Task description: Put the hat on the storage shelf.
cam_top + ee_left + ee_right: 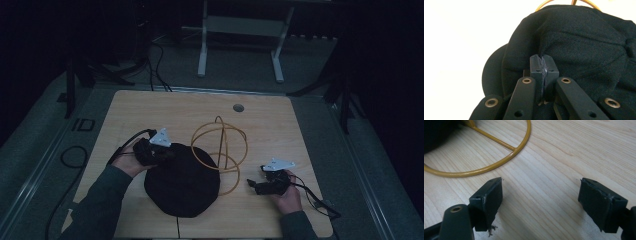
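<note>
A black cap [182, 180] lies on the wooden table [150, 110], partly over the base ring of a yellow wire stand [222, 145]. My left gripper [159, 150] sits at the cap's upper left edge, shut on a fold of the cap's fabric [544, 65]. The cap [584, 45] spreads beyond the jaws, with the yellow stand [544, 3] peeking past its far edge. My right gripper [257, 184] rests low over the table to the right of the stand, open with nothing between its pads [490, 195]. The stand's ring [499, 162] lies just ahead of it.
A round grommet hole [238, 107] sits near the table's far edge. Cables [310, 192] trail from both grippers. A white desk frame [240, 45] stands on the floor beyond the table. Bare wood lies at the table's far left and right.
</note>
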### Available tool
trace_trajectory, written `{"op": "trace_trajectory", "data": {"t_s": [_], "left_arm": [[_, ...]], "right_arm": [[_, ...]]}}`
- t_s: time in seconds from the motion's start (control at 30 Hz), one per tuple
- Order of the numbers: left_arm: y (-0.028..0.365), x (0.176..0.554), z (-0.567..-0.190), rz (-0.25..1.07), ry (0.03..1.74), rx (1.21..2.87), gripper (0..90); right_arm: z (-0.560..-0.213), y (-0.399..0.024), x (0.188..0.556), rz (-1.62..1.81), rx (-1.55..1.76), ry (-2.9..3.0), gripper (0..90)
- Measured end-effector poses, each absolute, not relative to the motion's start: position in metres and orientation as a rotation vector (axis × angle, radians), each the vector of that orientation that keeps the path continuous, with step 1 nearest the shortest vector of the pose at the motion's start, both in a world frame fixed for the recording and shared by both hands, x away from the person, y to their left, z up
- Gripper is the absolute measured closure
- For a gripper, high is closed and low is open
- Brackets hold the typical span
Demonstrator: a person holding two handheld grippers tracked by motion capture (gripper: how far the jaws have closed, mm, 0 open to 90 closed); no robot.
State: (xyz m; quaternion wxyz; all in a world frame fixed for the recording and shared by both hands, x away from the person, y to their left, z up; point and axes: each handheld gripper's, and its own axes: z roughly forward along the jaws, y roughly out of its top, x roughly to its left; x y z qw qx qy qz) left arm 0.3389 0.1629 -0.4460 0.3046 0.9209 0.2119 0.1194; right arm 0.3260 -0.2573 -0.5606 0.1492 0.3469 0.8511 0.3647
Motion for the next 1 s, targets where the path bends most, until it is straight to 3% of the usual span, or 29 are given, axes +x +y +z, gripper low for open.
{"op": "trace_trajectory", "data": {"t_s": [1.0], "left_arm": [[0.206,0.334,-0.389,0.372,0.656,2.296,88.9]], "right_arm": [[-0.561,-0.257,0.326,1.047,0.997,2.447,19.3]]}}
